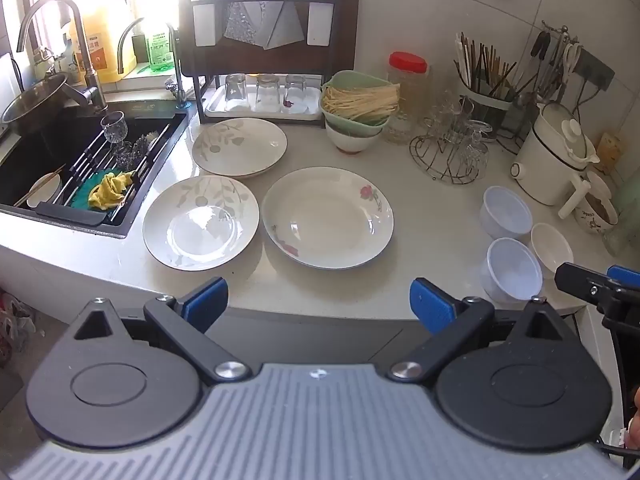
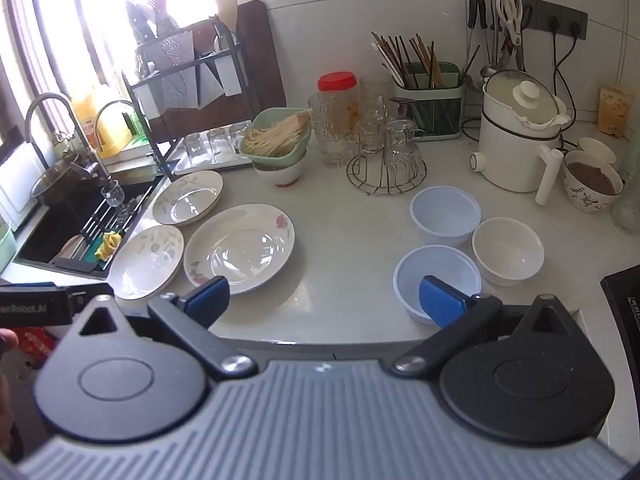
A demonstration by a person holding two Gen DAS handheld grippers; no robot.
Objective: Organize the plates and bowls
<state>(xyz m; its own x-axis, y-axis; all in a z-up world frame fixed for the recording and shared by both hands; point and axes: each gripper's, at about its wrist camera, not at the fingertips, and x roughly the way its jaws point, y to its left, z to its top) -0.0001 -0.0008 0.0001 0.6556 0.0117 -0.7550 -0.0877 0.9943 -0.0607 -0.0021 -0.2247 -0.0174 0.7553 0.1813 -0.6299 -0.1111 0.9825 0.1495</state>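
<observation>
Plates (image 1: pixel 328 218) spread singly, bowls (image 2: pixel 440 276) grouped apart on surface (image 1: pixel 420 200): unstacked. Left gripper (image 1: pixel 319 300), right gripper (image 2: pixel 324 298) released, empty, poised short of both.

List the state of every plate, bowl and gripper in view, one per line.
left gripper: jaws open, holding nothing
right gripper: jaws open, holding nothing
rose plate: flat on counter, bare
two leaf plates: flat, unstacked
two pale plastic bowls: upright, unstacked
white bowl: upright, beside them
green bowl: holds noodles, stacked on bowls
</observation>
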